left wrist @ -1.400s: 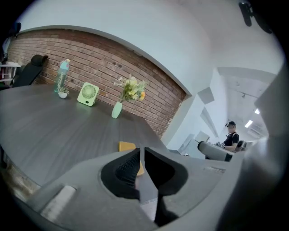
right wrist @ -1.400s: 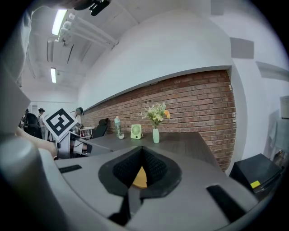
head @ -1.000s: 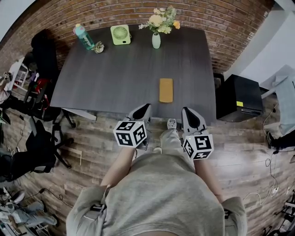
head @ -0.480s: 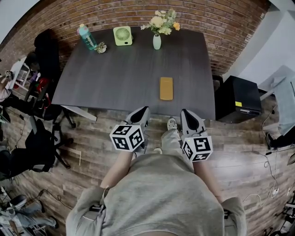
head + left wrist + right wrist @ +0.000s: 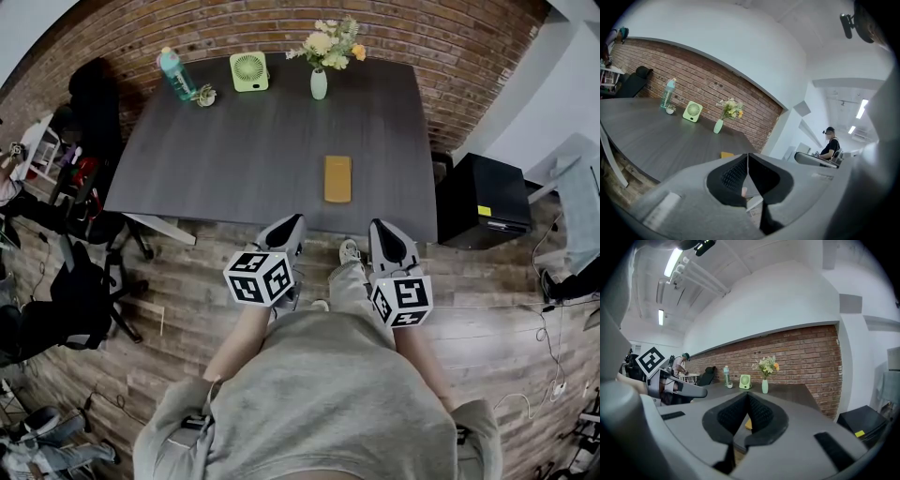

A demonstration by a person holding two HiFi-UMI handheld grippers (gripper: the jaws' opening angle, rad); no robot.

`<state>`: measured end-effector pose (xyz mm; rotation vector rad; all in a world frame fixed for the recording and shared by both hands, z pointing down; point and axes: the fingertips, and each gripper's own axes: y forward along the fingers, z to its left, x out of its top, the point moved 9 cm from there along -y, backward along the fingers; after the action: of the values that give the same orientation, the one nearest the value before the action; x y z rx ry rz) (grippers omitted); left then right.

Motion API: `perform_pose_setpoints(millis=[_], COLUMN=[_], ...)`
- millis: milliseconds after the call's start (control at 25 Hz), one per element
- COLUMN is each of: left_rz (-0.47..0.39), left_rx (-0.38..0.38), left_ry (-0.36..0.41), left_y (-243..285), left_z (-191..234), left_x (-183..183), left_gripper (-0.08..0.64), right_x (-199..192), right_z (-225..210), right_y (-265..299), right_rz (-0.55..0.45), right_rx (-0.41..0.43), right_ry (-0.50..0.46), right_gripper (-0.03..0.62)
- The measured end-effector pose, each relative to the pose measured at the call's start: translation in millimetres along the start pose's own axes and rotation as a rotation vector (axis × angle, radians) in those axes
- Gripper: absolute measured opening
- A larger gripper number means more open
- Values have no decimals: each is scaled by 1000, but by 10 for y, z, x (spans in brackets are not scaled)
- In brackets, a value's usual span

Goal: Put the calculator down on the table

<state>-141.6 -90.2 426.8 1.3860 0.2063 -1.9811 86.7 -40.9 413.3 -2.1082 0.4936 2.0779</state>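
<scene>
Room: brick wall (image 5: 422, 56) behind a dark grey table (image 5: 234, 159), on a wood-plank floor (image 5: 525, 328).
Calculator: a yellow calculator (image 5: 337, 179) lies flat on the table near its front edge, long side running away from the person, clear of everything else on the top.
Left gripper: the left gripper (image 5: 296, 221) is held off the table's front edge, near the person's body; its jaws are closed together with nothing between them. The calculator sits ahead of the tips, slightly to their right, apart from them.
Right gripper: the right gripper (image 5: 381, 227) is level with the left one, also short of the table edge; its jaws are pressed together and empty. The calculator lies ahead and to its left.
Far edge: a teal bottle (image 5: 172, 73), a small potted plant (image 5: 202, 96), a green desk fan (image 5: 247, 71) and a pale vase of flowers (image 5: 319, 82).
Beside table: a black cabinet (image 5: 486, 199) stands to the right.
Writing: the cabinet carries a small yellow label, too small to read; no print on the calculator can be made out.
Markers: black-and-white square patterns on each gripper's cube (image 5: 260, 276).
</scene>
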Motion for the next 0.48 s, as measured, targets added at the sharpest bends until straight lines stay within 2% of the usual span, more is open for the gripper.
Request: perform_pose_setpoints(millis=[480], left_rz=[11], left_rx=[-8], left_ry=[-20], left_y=[116], left_z=[24], left_x=[25], left_gripper=[26], right_x=[-25], right_z=[-65], right_y=[88], right_rz=[11], right_rx=[-3], right_ry=[18], right_gripper=[2])
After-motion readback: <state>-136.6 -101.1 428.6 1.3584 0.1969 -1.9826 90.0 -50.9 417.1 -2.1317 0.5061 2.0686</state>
